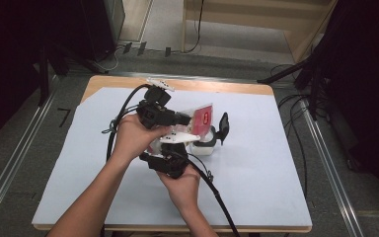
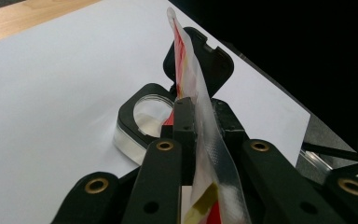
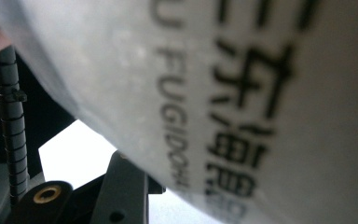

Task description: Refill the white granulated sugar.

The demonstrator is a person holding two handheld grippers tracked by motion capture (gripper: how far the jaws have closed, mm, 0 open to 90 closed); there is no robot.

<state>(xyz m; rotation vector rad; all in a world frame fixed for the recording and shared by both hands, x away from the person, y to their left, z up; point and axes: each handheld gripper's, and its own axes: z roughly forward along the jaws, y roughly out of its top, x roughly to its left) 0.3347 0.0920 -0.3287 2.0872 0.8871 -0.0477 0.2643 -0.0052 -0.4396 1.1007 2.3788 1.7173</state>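
Beside the clear container (image 1: 203,144), near the middle of the white table cover (image 1: 256,173), both grippers meet on a red-and-clear packet (image 1: 202,117). Left gripper (image 2: 196,125): jaws nearly together, pads pinching the packet's clear edge strip, so that the packet rises edge-on between them, directly over the container's round mouth (image 2: 150,112). Right gripper (image 1: 170,160): on the person's side of the container, jaws partly apart; in the right gripper view the packet's pale printed face (image 3: 242,107) lies right across the lens, so whether the pads press on it cannot be told. Judged progress: the container stands with its black hinged lid (image 1: 223,126) swung up behind it and the packet is lifted and aligned above the opening; the opening of the packet and the emptying of it into the container appear not yet done. Hard to make out: the packet's contents, whether its top seam is torn, what lies inside the container, and the right jaw tips, which are hidden behind the packet
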